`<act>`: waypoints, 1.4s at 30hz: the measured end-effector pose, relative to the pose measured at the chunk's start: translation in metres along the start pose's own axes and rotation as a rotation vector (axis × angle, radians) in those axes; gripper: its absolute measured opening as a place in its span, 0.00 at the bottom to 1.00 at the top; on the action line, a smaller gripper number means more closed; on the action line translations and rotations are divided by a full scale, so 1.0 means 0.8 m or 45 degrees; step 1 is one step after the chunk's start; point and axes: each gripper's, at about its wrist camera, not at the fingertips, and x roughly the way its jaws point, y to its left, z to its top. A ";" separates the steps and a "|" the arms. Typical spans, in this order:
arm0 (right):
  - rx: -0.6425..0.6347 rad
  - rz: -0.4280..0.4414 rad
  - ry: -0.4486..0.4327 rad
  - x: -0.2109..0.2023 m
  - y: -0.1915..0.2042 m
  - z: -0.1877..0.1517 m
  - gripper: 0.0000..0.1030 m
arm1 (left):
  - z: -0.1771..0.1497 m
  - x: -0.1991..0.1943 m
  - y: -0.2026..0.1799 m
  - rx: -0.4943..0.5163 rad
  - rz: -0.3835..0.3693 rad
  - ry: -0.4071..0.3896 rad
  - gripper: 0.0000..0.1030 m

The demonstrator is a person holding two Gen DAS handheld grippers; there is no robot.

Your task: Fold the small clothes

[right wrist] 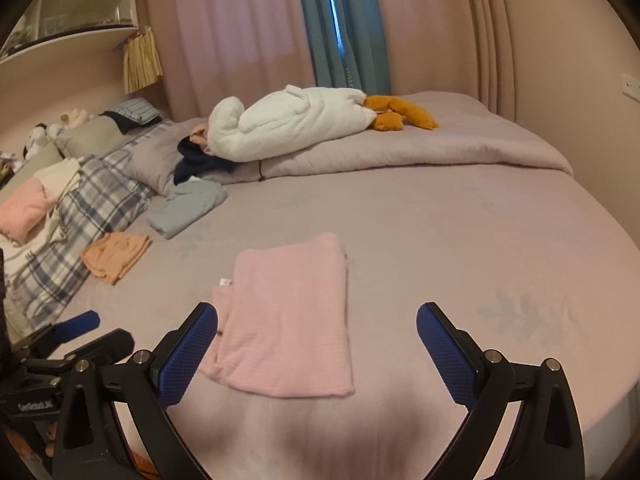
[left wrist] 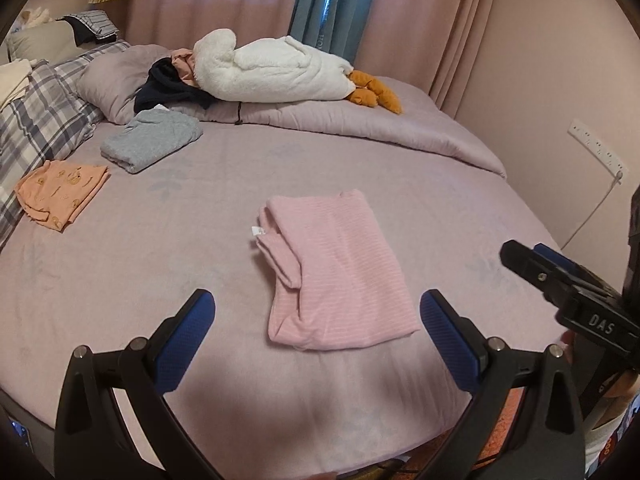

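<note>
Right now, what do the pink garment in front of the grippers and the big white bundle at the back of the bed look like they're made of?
The pink garment looks like a soft matte knit, likely cotton jersey: fine pale stripes and limp folded edges. The white bundle looks like fluffy fleece or plush, with a nubby, puffy surface; the exact fibre can't be told.
</note>
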 end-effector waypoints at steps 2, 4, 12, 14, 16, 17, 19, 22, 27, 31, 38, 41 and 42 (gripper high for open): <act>0.004 -0.001 -0.003 -0.003 -0.003 -0.003 0.96 | -0.003 -0.001 -0.001 0.001 0.011 0.003 1.00; 0.010 -0.003 -0.004 -0.004 -0.006 -0.003 0.96 | -0.005 -0.002 -0.002 0.004 0.017 0.010 1.00; 0.047 -0.008 0.000 -0.006 -0.009 -0.009 0.96 | -0.009 0.001 -0.005 0.000 0.030 0.029 1.00; 0.049 -0.012 0.006 -0.006 -0.009 -0.010 0.96 | -0.011 0.004 -0.003 -0.012 0.032 0.038 1.00; 0.052 -0.017 0.011 -0.005 -0.007 -0.012 0.96 | -0.012 0.007 -0.002 -0.022 0.034 0.053 1.00; 0.054 -0.017 0.012 -0.005 -0.007 -0.013 0.96 | -0.013 0.008 -0.001 -0.025 0.031 0.061 1.00; 0.058 -0.019 0.018 -0.005 -0.006 -0.013 0.96 | -0.014 0.010 0.000 -0.027 0.030 0.071 1.00; 0.060 -0.023 0.027 -0.003 -0.004 -0.016 0.96 | -0.014 0.013 0.001 -0.029 0.035 0.085 1.00; 0.056 -0.023 0.053 0.004 -0.004 -0.019 0.96 | -0.015 0.015 0.003 -0.037 0.014 0.111 1.00; 0.059 -0.010 0.068 0.006 -0.003 -0.020 0.96 | -0.015 0.014 0.002 -0.025 0.021 0.112 1.00; 0.040 0.008 0.063 0.007 0.001 -0.018 0.96 | -0.016 0.010 0.000 -0.015 0.030 0.095 1.00; 0.039 0.003 0.072 0.010 0.000 -0.019 0.96 | -0.017 0.008 -0.001 0.008 0.042 0.085 1.00; 0.038 -0.003 0.078 0.011 0.000 -0.020 0.96 | -0.017 0.008 -0.001 0.009 0.041 0.086 1.00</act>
